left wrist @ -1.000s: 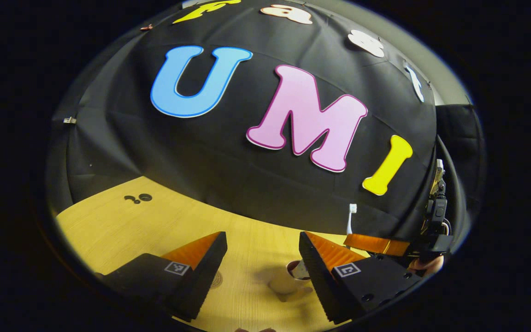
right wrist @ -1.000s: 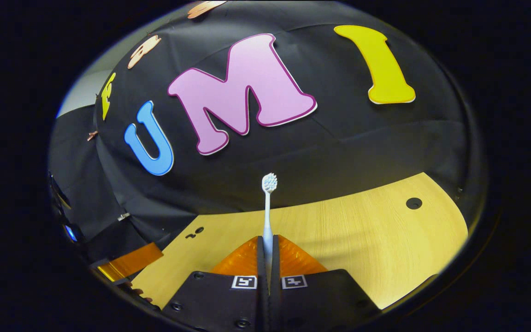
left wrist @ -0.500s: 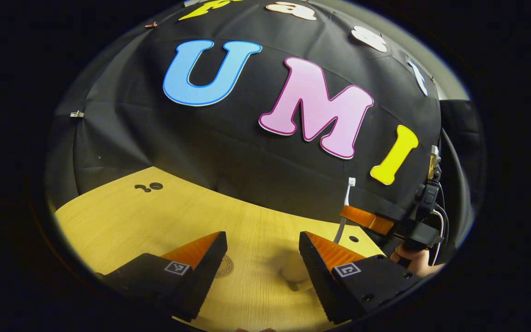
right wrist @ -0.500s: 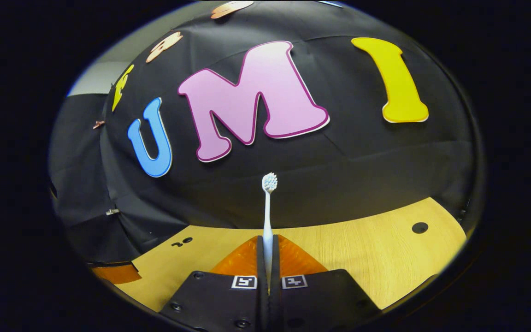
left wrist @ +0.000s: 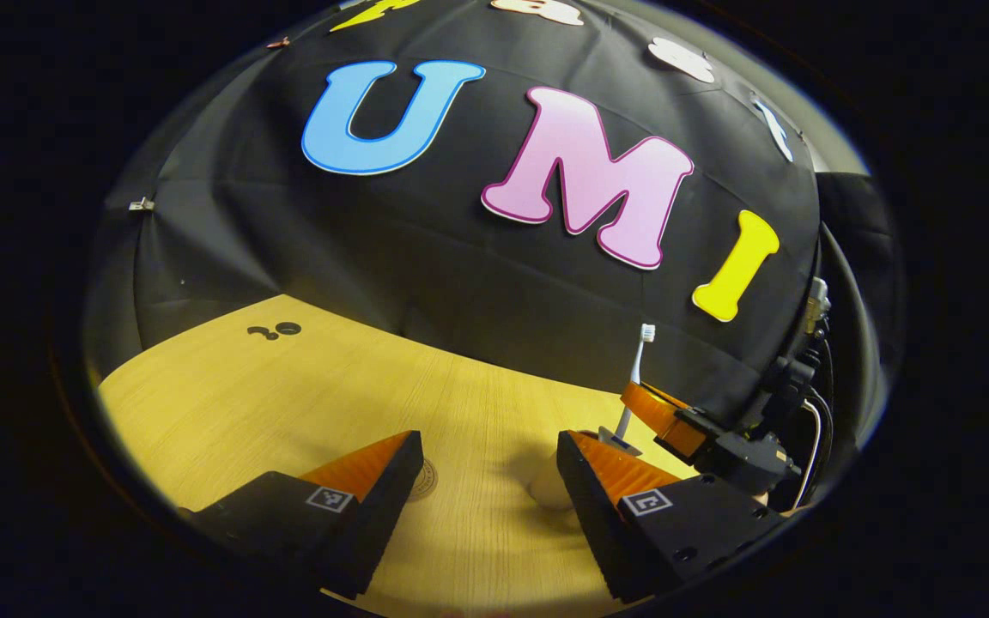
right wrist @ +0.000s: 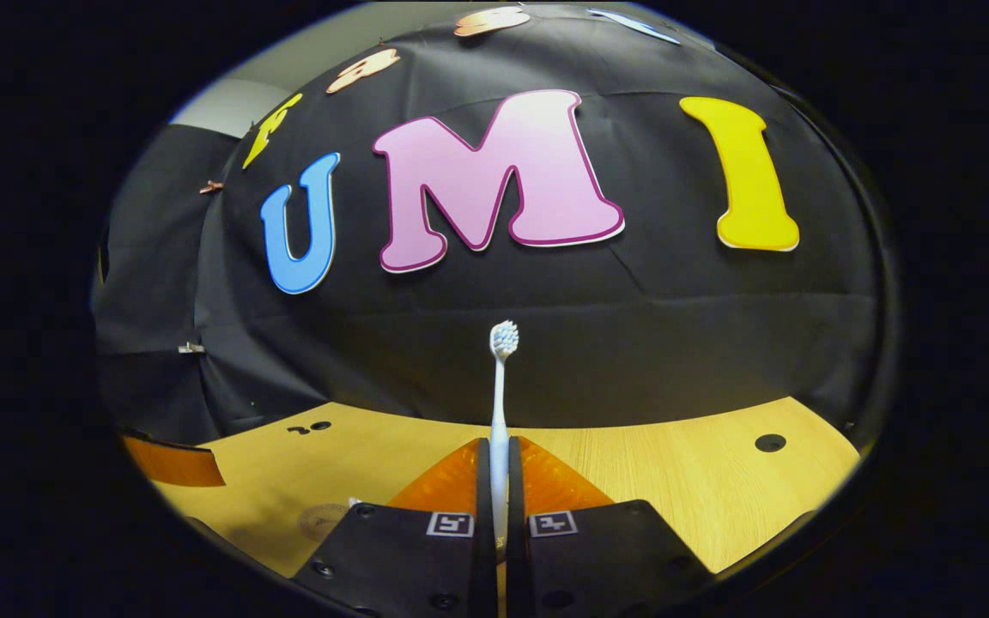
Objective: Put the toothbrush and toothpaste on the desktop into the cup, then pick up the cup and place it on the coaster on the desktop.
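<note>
white toothbrush [right wrist: 499, 403] with pale blue bristles, light wood-grain desktop [right wrist: 700, 481], cream cup [left wrist: 549, 491]

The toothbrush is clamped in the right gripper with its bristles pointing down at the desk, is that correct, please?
Not quite: the right gripper does clamp the toothbrush, but the bristles point up, away from the desk, as the right gripper view shows.

The bench [left wrist: 288, 403] looks like pale wood with a fine straight grain and a matt finish. The toothbrush [right wrist: 500, 403] looks like smooth, slightly glossy plastic with bristles at its head. The booth wall [right wrist: 675, 326] is matt, creased cloth.
</note>
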Demonstrator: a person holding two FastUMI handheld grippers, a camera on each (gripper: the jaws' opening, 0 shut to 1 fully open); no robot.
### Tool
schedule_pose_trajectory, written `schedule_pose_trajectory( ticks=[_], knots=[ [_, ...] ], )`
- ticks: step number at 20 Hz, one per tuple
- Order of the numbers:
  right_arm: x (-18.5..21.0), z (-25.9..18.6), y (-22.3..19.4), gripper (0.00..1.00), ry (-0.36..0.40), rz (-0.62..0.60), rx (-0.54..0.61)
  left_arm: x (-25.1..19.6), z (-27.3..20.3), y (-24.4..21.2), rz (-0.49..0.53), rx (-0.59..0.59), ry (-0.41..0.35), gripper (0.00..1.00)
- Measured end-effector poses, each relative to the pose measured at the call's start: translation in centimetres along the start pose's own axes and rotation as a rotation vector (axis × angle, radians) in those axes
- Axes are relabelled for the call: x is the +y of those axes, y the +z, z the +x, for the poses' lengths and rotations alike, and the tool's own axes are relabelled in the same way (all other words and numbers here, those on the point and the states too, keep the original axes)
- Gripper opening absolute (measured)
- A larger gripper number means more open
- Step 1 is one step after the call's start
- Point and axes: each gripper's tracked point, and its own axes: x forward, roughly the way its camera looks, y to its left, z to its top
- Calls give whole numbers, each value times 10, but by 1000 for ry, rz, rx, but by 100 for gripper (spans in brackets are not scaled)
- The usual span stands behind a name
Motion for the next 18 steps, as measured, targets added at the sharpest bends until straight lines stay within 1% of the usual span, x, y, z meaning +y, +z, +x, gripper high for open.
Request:
schedule_pose_trajectory(
  ticks=[1, 2, 3, 4, 5, 6, 9, 10, 13, 14, 16, 18],
  knots=[
    [-2, -4, -6, 11, -10, -18, 0, 0, 1, -4, -5, 5, -1, 92],
    [-1, -8, -15, 11, -10, -25, 6, 0, 2, -7, -8, 6, -3, 98],
    [2, -11, -23, 11, -2, -27, 18, 0, 2, -8, -8, 7, -3, 98],
    [6, -15, -29, 13, 11, -22, 31, -1, 1, -10, -7, 10, -5, 97],
    [7, -18, -34, 18, 19, -15, 45, -1, 3, -13, -6, 15, -5, 97],
    [6, -22, -36, 27, 15, -12, 52, -2, 1, -14, -7, 19, -5, 98],
    [1, -33, -32, 92, 7, 3, 58, -5, -2, -16, -8, 22, -7, 98],
    [-1, -37, -25, 100, 1, 13, 53, -6, -4, -16, -10, 22, -5, 98],
    [-3, -44, -2, 99, -7, 36, 45, -2, -12, -16, -19, 24, 10, 98],
    [-3, -45, 5, 97, -6, 33, 46, 0, -17, -16, -25, 29, 20, 98],
    [0, -49, 19, 97, -4, 44, 45, 9, -26, -18, -23, 42, 58, 98],
    [7, -50, 25, 98, 8, 80, 66, 17, -38, -17, -29, 49, 100, 98]
  ],
)
